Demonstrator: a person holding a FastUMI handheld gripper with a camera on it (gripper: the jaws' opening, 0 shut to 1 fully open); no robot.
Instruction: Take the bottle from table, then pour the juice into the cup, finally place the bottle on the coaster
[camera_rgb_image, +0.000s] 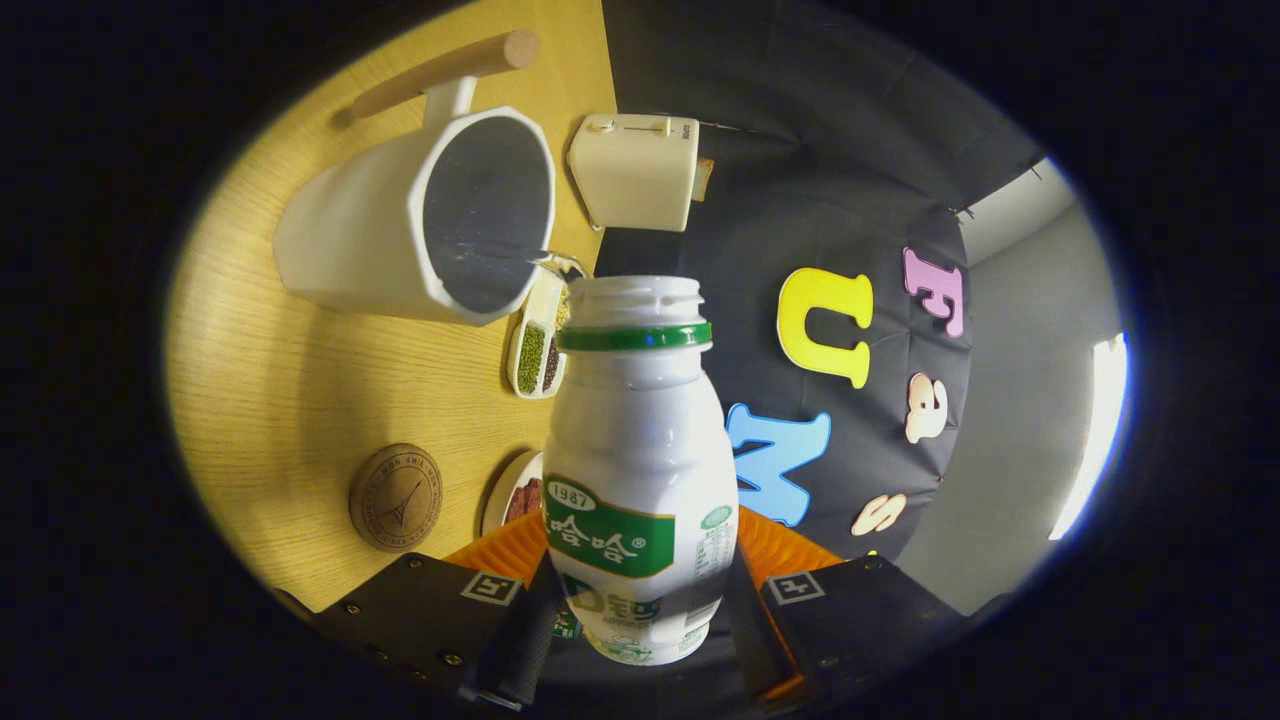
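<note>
While the gripper (640, 620) clamps the bottle (640, 450), its uncapped mouth points just beside the cup (420, 220) rim.

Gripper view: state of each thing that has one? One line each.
bottle: uncapped, held between the fingers, mouth toward the cup.
gripper: shut on the bottle.
cup: on the table, mouth facing the camera, no liquid visible inside.
coaster: on the table, bare.
compartment dish: holds beans, just beyond the bottle's mouth.
toaster: beyond the cup; on or off cannot be told.
</note>
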